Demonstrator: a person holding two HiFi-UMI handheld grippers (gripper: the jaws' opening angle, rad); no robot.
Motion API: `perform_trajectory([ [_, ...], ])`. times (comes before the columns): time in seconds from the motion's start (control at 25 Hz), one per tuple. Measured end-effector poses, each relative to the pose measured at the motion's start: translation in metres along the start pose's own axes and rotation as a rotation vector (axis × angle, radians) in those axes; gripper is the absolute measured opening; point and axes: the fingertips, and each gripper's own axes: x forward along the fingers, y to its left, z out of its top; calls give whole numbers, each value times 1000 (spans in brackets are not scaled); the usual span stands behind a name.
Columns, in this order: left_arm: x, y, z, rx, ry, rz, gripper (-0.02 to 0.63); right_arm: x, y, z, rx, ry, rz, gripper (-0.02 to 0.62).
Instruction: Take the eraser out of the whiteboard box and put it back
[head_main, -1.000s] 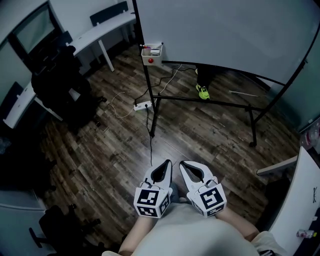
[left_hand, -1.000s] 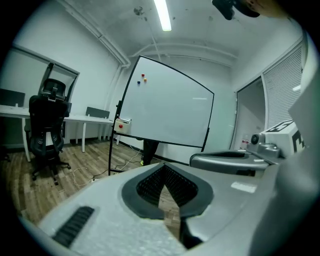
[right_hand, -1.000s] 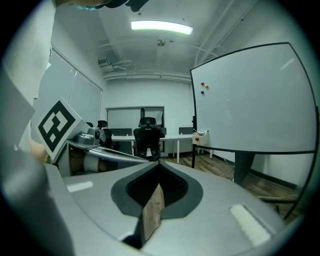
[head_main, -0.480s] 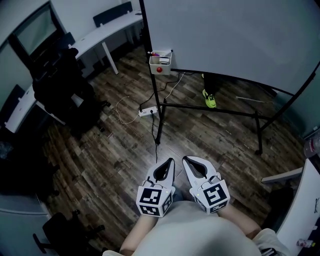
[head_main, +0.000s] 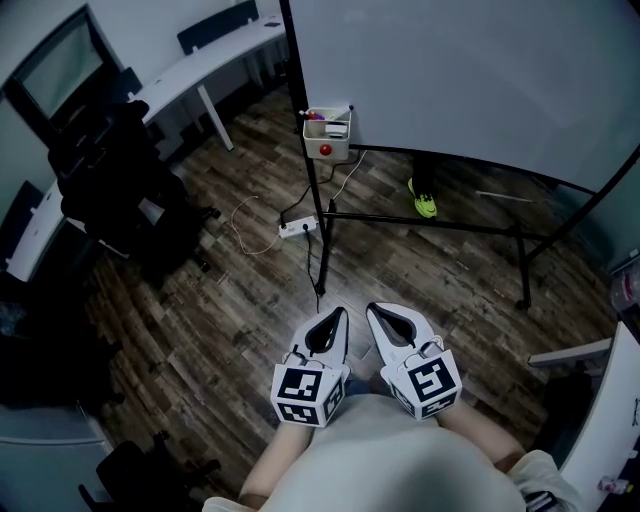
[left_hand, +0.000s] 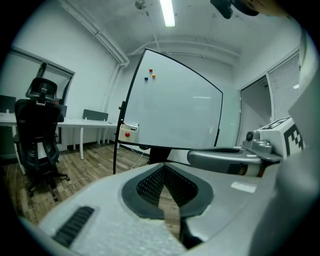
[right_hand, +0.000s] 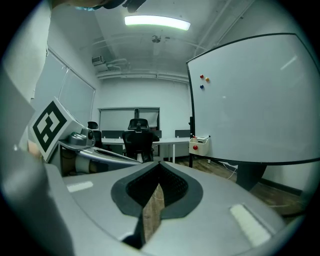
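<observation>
Both tongs closed tip to tip, nothing in them: left gripper (head_main: 338, 314) and right gripper (head_main: 372, 311) sit side by side, close to the person's body. The small white box with a red round dot on its front (head_main: 328, 138) hangs on the black frame post of the large whiteboard (head_main: 470, 70) — well apart from both grippers, across the dark wood-plank floor (head_main: 420, 260). Something's in the box — can't pick out the eraser at this size.

The pale grey left gripper (head_main: 338, 316) and right gripper (head_main: 374, 314) carry black-and-white square-patterned cubes, the wood-plank floor (head_main: 230, 300) is dark brown, the white whiteboard (head_main: 450, 70) has a black frame, its small cream plastic box (head_main: 328, 138) bears a red dot, and a shoe (head_main: 426, 204) is neon yellow.
</observation>
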Motion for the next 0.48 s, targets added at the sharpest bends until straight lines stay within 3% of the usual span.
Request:
perform_trajectory([
  [0.48,36,58,20,15,20,-32,1,64,-19,12,7,1,-44,6],
])
